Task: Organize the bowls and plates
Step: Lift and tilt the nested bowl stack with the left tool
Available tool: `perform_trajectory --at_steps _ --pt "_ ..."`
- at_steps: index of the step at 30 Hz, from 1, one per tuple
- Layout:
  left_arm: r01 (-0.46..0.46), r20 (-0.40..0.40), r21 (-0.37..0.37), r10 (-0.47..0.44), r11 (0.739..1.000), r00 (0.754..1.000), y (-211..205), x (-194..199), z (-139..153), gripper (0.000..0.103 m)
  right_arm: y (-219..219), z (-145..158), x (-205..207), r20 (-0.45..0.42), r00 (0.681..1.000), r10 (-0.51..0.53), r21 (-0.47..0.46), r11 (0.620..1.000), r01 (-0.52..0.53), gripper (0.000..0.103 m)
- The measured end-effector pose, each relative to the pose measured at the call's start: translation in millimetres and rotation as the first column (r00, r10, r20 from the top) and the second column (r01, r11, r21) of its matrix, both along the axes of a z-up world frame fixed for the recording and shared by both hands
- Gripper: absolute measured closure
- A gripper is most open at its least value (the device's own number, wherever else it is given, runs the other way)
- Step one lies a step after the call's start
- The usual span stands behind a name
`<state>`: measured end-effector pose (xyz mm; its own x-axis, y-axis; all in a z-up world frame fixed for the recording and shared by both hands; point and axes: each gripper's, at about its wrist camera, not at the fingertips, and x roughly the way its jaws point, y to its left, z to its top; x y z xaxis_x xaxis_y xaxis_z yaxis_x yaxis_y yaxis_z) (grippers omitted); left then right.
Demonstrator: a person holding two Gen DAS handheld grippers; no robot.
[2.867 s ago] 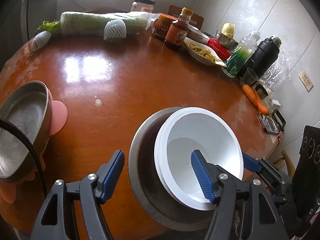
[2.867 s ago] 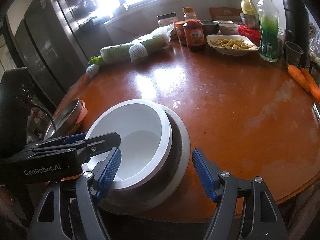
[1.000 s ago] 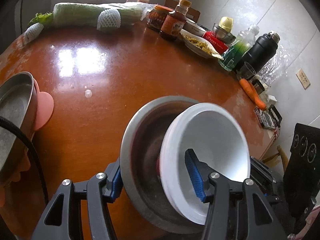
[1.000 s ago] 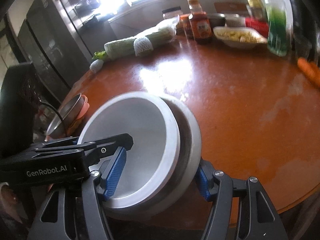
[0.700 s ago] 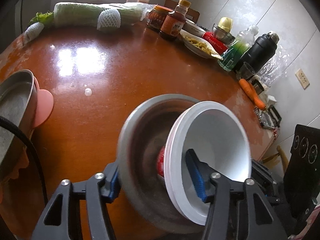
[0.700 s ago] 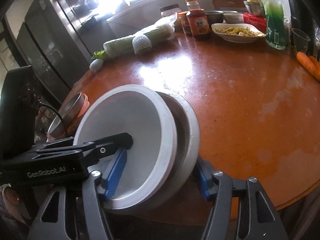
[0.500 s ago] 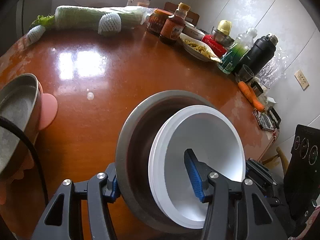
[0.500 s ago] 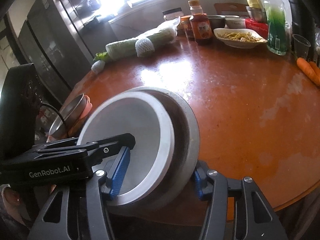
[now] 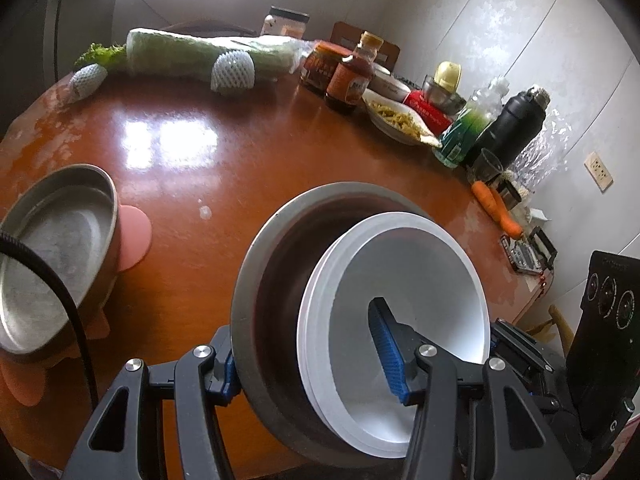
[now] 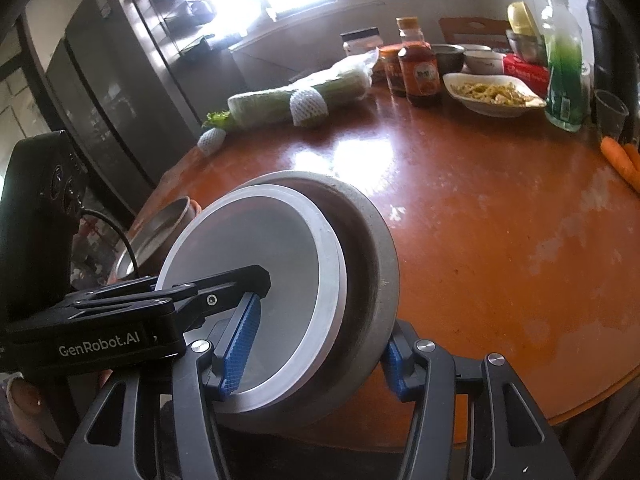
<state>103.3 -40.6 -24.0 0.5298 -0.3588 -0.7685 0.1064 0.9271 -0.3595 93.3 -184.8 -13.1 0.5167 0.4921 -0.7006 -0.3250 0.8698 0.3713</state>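
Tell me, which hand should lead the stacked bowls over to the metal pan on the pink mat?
Left, probably. The left gripper and right gripper both clamp the stacked bowls, but the metal pan sits on the left one's side.

- "GenRobot.AI" in white letters on the black body of the left gripper (image 10: 240,344), seen from the right wrist.
- Bottle labels (image 10: 424,76) are too blurred to read.

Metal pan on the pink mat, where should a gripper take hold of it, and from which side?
Pinch the metal pan at its rim wall on the side toward the middle of the table, from above, one finger inside, one outside. It looks too wide to span, sits open-topped, and that side is free.
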Motion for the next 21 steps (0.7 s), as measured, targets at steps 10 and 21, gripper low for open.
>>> perform_trajectory --at_steps 10,21 --pt "-0.028 0.042 0.001 0.028 1.0 0.999 10.4 -12.0 18.3 0.048 11.4 16.9 -6.0 0.038 0.999 0.019 0.003 1.0 -0.019 0.046" --pt "-0.051 0.064 0.0 0.051 0.999 0.997 18.5 -21.2 30.2 0.048 21.6 29.7 -7.2 0.06 0.997 0.038 0.004 0.999 -0.039 0.046"
